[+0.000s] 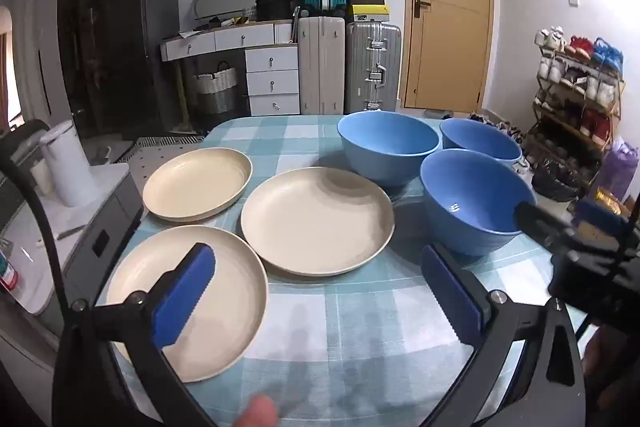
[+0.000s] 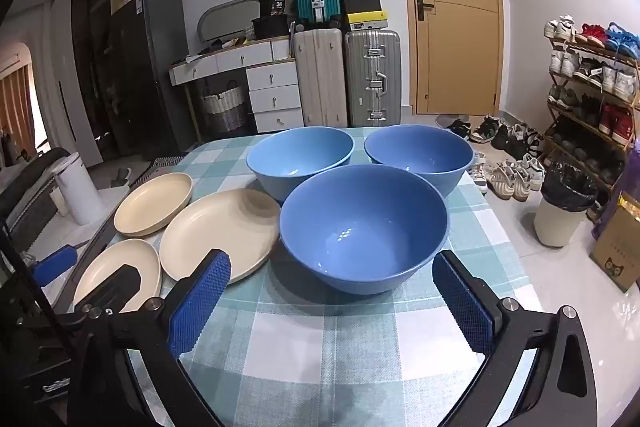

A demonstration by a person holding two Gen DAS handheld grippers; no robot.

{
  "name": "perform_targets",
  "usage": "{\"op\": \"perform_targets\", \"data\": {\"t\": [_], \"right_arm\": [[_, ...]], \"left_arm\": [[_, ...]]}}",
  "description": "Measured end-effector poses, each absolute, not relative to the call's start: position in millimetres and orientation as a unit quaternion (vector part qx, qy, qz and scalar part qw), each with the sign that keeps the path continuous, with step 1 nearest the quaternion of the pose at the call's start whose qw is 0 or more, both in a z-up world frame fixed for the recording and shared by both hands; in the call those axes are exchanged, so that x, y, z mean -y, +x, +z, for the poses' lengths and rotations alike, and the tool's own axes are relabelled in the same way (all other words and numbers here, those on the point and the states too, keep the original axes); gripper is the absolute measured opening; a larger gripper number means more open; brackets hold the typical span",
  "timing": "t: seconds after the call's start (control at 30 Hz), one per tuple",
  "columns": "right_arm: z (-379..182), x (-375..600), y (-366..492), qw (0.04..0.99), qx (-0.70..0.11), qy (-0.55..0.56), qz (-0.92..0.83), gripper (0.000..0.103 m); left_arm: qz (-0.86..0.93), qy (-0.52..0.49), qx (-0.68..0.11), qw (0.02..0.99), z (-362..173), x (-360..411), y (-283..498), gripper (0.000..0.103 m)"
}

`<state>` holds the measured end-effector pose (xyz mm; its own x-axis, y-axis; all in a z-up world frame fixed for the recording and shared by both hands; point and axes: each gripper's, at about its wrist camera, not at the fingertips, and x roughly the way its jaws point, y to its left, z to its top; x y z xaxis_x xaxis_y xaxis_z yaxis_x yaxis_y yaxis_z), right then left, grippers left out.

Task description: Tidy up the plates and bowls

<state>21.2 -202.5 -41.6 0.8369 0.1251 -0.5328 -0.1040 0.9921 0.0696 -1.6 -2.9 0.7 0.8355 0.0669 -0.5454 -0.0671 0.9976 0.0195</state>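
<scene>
Three cream plates lie apart on the checked tablecloth (image 1: 360,315): a near-left plate (image 1: 224,311), a middle plate (image 1: 316,219) and a far-left plate (image 1: 196,183). Three blue bowls stand upright to their right: a near bowl (image 2: 362,227), a far-left bowl (image 2: 300,155) and a far-right bowl (image 2: 420,151). My left gripper (image 1: 320,295) hovers open above the cloth, its left finger over the near-left plate. My right gripper (image 2: 332,303) is open just in front of the near bowl, gripping nothing. The right gripper's body (image 1: 560,235) shows beside the near bowl (image 1: 472,199) in the left wrist view.
A low cabinet with a white kettle (image 1: 68,163) stands left of the table. Past the table are suitcases (image 1: 348,67), white drawers (image 1: 272,79) and a door (image 1: 448,7). A shoe rack (image 2: 592,83), loose shoes and a lined bin (image 2: 564,203) stand on the right.
</scene>
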Motion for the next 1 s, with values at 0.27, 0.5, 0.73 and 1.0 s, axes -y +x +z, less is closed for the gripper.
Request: {"op": "perform_targets", "data": {"t": [0.27,0.5,0.73,1.0], "right_arm": [[-43,203,16,0.958,-0.277,0.020,0.065,0.103],[-39,205,19,0.959,-0.276,0.029,0.063,0.103],[-39,205,22,0.959,-0.274,0.030,0.064,0.103],[-34,204,21,0.960,-0.270,0.031,0.066,0.103]], "left_arm": [[0.046,-0.005,-0.312,0.949,-10,0,9,0.103],[0.101,-0.003,-0.303,0.948,-7,-12,8,0.103],[0.145,0.004,-0.277,0.950,-2,-19,7,0.103],[0.166,0.004,-0.224,0.960,10,-21,0,0.103]]}}
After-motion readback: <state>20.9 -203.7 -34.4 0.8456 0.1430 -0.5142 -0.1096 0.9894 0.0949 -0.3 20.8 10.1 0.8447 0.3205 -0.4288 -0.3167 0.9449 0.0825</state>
